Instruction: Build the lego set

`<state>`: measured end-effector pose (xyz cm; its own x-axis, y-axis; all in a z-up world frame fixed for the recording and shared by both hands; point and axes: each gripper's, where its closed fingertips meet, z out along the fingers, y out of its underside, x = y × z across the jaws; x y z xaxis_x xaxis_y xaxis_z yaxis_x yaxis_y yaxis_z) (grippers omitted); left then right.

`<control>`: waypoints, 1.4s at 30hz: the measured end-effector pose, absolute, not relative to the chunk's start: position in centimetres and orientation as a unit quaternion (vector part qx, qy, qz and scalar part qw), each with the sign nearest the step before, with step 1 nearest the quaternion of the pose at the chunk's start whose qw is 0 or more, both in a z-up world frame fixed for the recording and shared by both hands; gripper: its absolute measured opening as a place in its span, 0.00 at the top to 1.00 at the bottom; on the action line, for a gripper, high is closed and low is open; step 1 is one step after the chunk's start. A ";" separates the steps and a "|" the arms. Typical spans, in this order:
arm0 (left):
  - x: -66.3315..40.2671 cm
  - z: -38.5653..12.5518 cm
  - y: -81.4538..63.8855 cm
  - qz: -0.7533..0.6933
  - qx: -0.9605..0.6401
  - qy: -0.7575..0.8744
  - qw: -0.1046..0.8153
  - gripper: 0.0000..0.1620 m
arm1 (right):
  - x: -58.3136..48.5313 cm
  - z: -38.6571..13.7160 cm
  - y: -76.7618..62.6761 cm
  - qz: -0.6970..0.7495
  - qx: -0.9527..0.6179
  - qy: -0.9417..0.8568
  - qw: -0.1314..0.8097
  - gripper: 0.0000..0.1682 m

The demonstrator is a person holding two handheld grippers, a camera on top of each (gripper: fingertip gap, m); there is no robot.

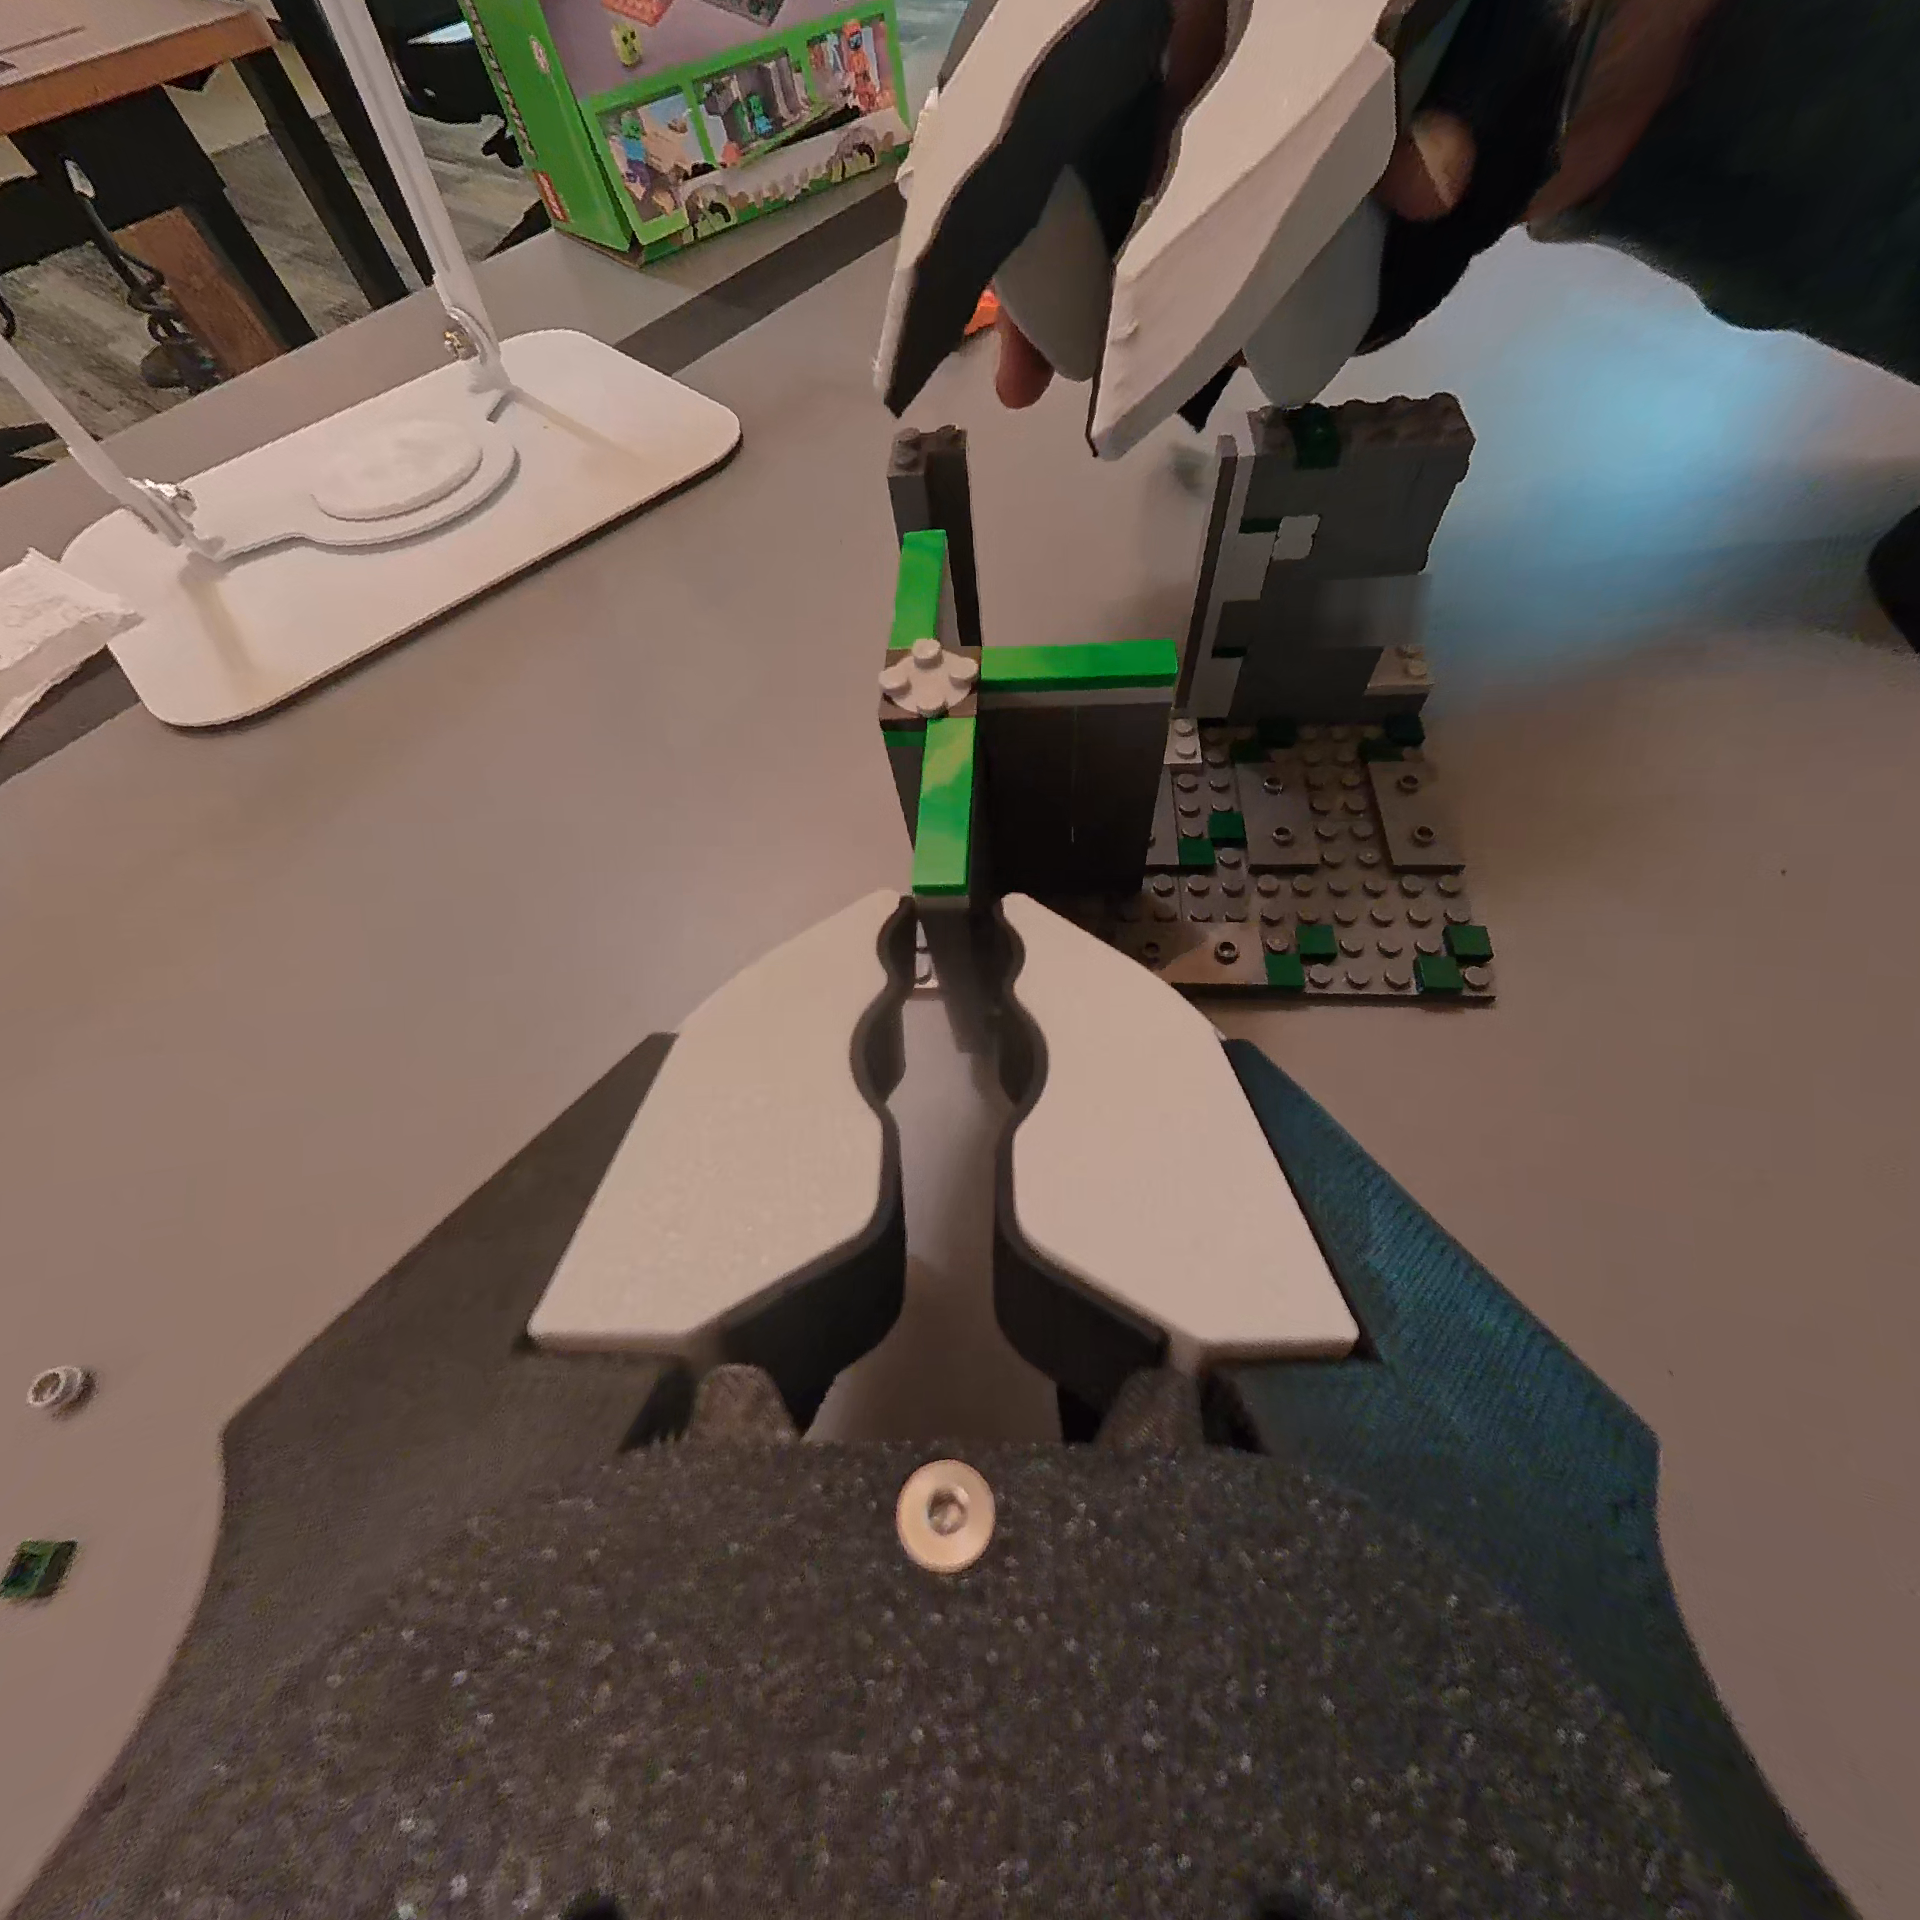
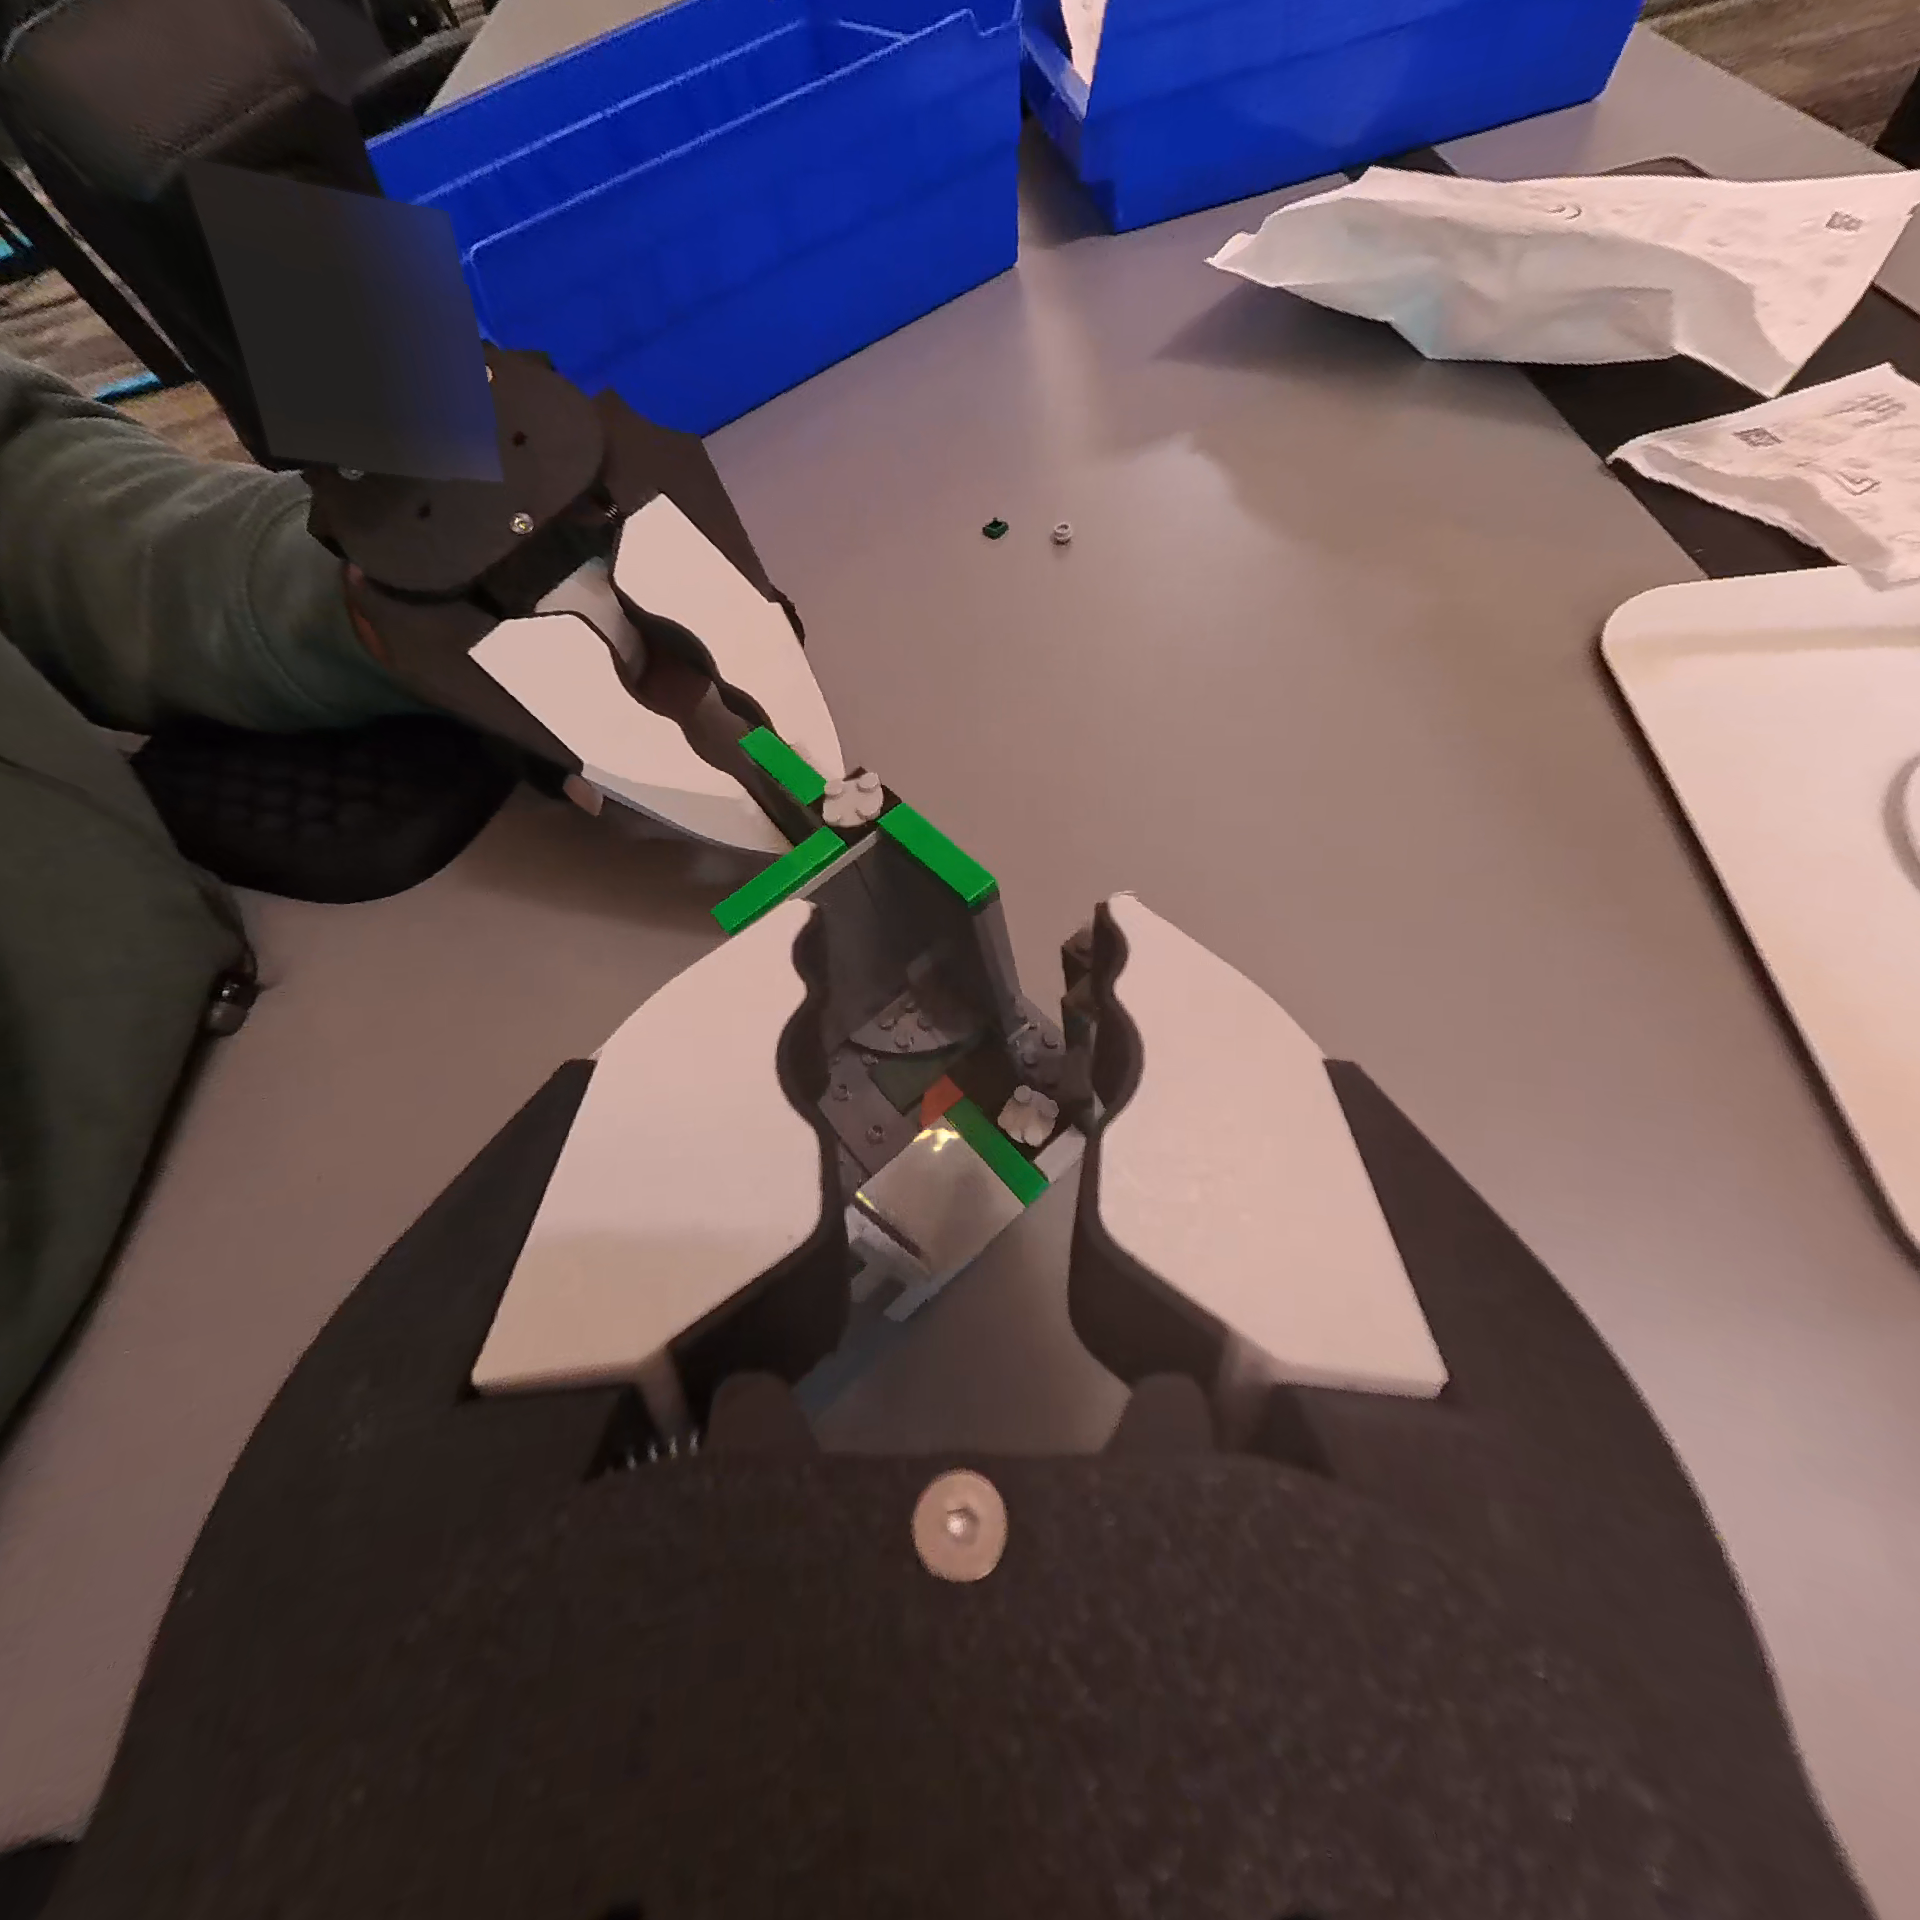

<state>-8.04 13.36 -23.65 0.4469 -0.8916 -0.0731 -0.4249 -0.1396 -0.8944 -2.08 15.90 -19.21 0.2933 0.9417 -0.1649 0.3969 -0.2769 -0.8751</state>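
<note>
The lego build stands on a dark grey studded baseplate on the grey table. It has dark grey walls topped with bright green tiles that meet in a cross at a light grey round plate, and a taller grey wall behind. My left gripper is shut on the near end of the green-topped wall; it also shows in the right wrist view. My right gripper is open and empty, hovering over the build from above, as the left wrist view shows.
A green lego box and a white stand base lie beyond the build. Two blue bins and white paper bags sit at the far side. Small loose pieces lie on the table. There is about 9 cm between the tips of the two grippers. The left tips stand about 4 cm off the light grey round plate. My right wrist view looks at it from another angle.
</note>
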 end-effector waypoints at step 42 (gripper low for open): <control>-7.4 -23.4 12.9 -0.264 -0.687 0.496 0.461 0.97 | -1.9 -18.8 14.7 0.377 -0.700 -0.473 0.379 0.87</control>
<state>-7.40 12.92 -23.39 0.3695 -0.9244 -0.0946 -0.4384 -0.0837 -0.8949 -1.91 14.71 -18.82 0.2688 0.9482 -0.1691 0.3769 -0.2651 -0.8875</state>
